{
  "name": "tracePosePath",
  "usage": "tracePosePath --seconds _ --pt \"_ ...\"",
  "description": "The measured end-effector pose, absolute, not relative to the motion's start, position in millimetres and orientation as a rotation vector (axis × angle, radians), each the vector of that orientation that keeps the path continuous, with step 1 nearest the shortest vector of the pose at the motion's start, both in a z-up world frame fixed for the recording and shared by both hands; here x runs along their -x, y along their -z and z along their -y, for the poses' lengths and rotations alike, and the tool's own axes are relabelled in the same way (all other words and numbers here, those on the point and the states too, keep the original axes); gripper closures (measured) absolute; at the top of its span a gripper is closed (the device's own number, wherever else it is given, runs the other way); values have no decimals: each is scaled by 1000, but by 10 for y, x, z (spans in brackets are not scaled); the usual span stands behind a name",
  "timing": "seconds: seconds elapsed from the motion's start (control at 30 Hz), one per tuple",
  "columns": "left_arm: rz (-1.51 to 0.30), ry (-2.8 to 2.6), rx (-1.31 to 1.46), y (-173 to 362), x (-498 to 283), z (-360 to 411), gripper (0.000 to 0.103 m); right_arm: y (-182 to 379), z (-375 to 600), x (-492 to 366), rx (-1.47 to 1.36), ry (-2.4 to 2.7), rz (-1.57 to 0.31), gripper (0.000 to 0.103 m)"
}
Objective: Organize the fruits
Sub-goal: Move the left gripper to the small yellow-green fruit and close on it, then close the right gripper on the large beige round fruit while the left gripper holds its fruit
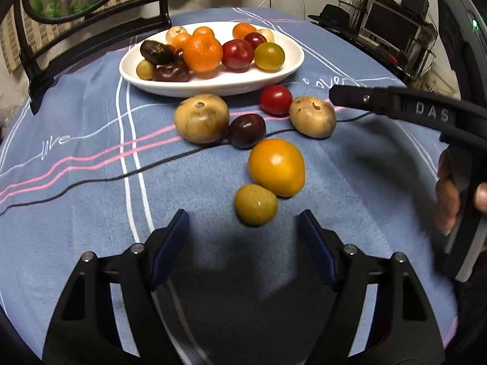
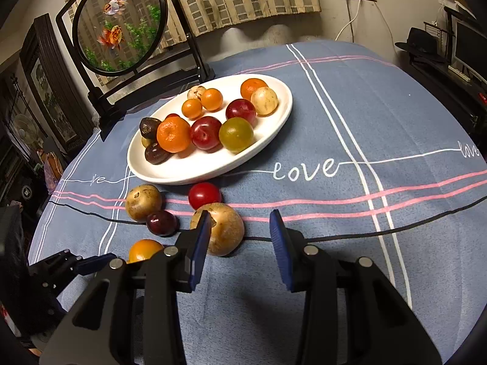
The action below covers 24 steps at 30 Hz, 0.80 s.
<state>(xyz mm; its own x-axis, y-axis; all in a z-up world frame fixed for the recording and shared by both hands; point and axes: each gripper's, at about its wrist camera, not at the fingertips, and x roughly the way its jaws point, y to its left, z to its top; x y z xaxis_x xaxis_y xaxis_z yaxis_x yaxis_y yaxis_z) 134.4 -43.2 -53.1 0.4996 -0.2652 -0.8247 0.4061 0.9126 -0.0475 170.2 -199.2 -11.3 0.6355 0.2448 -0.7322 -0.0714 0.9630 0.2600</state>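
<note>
- Lying loose on the blue striped tablecloth, in front of the white oval plate: six fruits not yet plated.
- Left gripper: jaws wide apart, nothing between the pads; no contact with any fruit.
- Small yellow-green fruit: nearest item, just ahead of the left gripper's fingertips, roughly centred on the gap but outside it; touching the orange-yellow fruit behind it.
- Orange-yellow fruit: next beyond, slightly to the right in the left wrist view.
- Dark plum: further on, set between the two tan fruits.
- Large tan fruit: left of the plum, touching it or very nearly.
- Second tan fruit: in the right wrist view, close against the right gripper's left finger, which covers part of it; not between the pads.
- Red round fruit: just in front of the plate rim.
- Right gripper: jaws at a moderate gap, holding nothing, only cloth showing between them; a person's hand grips its handle.
- Plate contents: oranges, red plums, a yellow-green fruit, pale round fruits and dark brown fruits, clustered toward one end.
- Round goldfish screen in a black stand: behind the plate.
</note>
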Motion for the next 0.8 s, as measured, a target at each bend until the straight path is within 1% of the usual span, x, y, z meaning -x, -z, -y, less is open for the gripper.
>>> tracePosePath --seconds 0.1,0.17,0.2,0.23,0.27,0.3,0.33,0.63,0.67,0.7,0.8 --pt "-947 398 -171 536 -1352 427 34 113 1987 -1699 -214 -185 -864 62" --pt "-930 391 -174 535 -1365 410 45 116 1974 -1697 -209 -184 -864 62" --pt "-924 389 -173 533 -1370 401 48 116 1969 -1697 -207 -184 -864 62" --pt "-918 388 -171 532 -1378 393 52 116 1965 -1696 -205 -184 -864 62" --pt "-911 387 -174 531 -1378 388 58 114 1963 -1694 -204 -185 -864 62" --pt "-905 388 -178 527 -1381 394 69 116 1959 -1693 -201 -184 -864 62" --pt "-903 392 -182 525 -1387 398 73 116 1955 -1693 -199 -183 -864 62" --pt "-889 346 -122 412 -1434 232 74 174 1871 -1709 -155 -189 -889 62" --pt "-891 347 -118 410 -1437 222 75 189 1851 -1711 -150 -194 -893 60" --pt "-895 348 -113 412 -1440 214 75 201 1829 -1715 -142 -195 -895 53" --pt "-899 348 -102 401 -1446 192 75 218 1752 -1709 -102 -181 -899 51"
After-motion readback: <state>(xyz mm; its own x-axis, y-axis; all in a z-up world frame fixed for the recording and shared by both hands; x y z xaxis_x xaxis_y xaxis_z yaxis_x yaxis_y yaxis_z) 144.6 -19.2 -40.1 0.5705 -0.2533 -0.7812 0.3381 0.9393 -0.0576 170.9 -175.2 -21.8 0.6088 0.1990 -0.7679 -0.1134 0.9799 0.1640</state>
